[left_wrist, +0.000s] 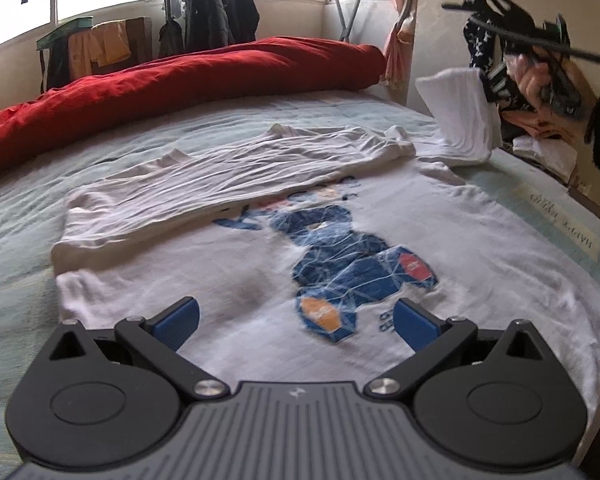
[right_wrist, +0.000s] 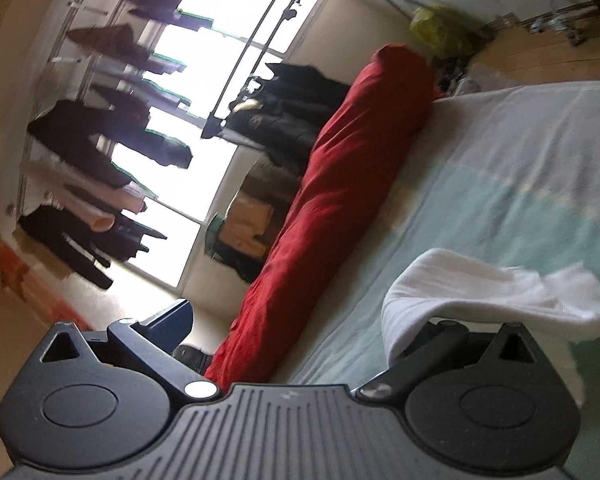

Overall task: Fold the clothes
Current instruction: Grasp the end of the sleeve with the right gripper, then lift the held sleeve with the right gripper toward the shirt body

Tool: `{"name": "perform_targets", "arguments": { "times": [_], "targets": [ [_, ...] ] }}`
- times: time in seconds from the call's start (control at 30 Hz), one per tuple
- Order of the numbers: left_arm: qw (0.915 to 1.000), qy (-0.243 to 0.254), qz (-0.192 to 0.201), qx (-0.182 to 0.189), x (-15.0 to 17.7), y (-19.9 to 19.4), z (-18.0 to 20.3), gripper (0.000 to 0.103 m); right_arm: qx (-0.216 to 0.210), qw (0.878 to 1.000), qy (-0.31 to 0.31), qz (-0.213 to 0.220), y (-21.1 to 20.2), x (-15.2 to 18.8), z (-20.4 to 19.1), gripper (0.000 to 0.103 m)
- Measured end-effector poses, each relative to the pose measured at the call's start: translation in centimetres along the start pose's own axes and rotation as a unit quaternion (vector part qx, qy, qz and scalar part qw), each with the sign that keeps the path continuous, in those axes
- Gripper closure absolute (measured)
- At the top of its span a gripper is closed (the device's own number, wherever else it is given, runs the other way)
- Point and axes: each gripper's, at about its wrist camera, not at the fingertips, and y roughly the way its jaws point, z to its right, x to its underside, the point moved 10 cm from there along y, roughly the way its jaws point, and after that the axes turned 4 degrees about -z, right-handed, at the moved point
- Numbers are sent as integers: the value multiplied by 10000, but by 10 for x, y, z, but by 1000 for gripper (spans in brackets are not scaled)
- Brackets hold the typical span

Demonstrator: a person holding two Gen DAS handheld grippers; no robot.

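Note:
A white T-shirt point(left_wrist: 260, 264) with a blue bear print lies spread on the bed sheet point(left_wrist: 16, 248). Its far side is folded over toward the middle point(left_wrist: 240, 172). My left gripper point(left_wrist: 296, 316) hovers open just above the near hem, its blue pads point(left_wrist: 180, 320) wide apart and empty. At the upper right a hand holds my right gripper point(left_wrist: 500, 76) in the air, tilted. In the right wrist view, my right gripper point(right_wrist: 296, 320) has its fingers spread. A lifted white sleeve point(left_wrist: 460, 116) point(right_wrist: 480, 292) hangs draped over and hides its right finger.
A rolled red duvet point(left_wrist: 180, 80) point(right_wrist: 332, 184) lies along the far side of the bed. Behind it a rack of dark jackets point(left_wrist: 216, 12) stands under the windows. A heap of clothes point(left_wrist: 540, 140) sits by the wall at right, beside the bed's edge point(left_wrist: 572, 232).

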Motion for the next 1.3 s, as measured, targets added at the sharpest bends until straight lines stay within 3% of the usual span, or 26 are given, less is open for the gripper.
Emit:
{"name": "perform_targets", "arguments": {
  "times": [0.67,0.8,1.3],
  "targets": [
    [9999,-27,-126,28,16,-21,-37,1,-216,9912,-716,-1096,88,81,-92,0],
    [9992,188,-207,280,22,-23,-31,1,-211,9870,-874,-1334,103,100,-100,0],
    [9995,86,-212,219,26,-25,-43,1,-262,9668,-1422,-2109,146,168,-129,0]
  ]
}}
